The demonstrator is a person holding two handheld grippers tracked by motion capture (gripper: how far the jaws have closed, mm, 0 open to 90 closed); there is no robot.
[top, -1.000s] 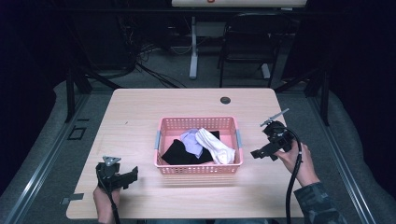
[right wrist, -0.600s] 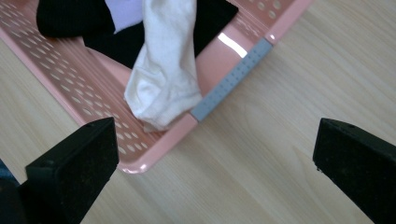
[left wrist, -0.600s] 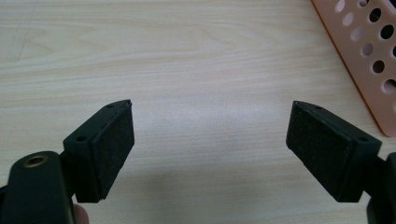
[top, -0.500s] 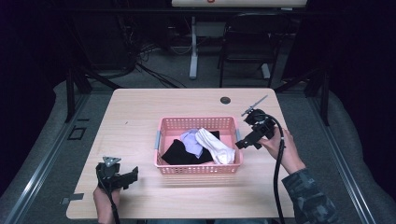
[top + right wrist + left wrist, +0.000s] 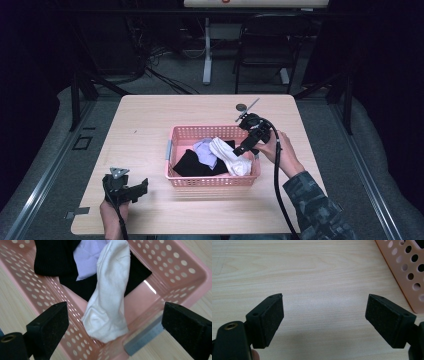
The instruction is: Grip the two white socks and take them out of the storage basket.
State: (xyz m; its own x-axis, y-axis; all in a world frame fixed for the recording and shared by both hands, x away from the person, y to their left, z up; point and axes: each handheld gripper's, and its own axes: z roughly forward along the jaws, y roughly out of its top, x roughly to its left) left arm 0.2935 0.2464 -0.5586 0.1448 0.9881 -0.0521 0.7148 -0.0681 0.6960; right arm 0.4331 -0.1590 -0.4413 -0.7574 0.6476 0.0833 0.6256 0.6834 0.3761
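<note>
right gripper (image 5: 243, 148) over pink basket (image 5: 172, 140) right rim, fingers apart, have just been closing slightly, nothing between | white sock (image 5: 108, 297) in basket, draped on black cloth (image 5: 53, 255) | soft, light, limp: pinch bunched toe | left gripper (image 5: 141, 186) left of basket, fingers apart.

From above I look down the whole table (image 5: 150, 125), while my right gripper camera peers closely into the same pink basket (image 5: 215, 181) (image 5: 175, 272).

Open tabletop (image 5: 150, 125) left of basket (image 5: 172, 152), basket walls hemming the socks (image 5: 110, 297)
</note>
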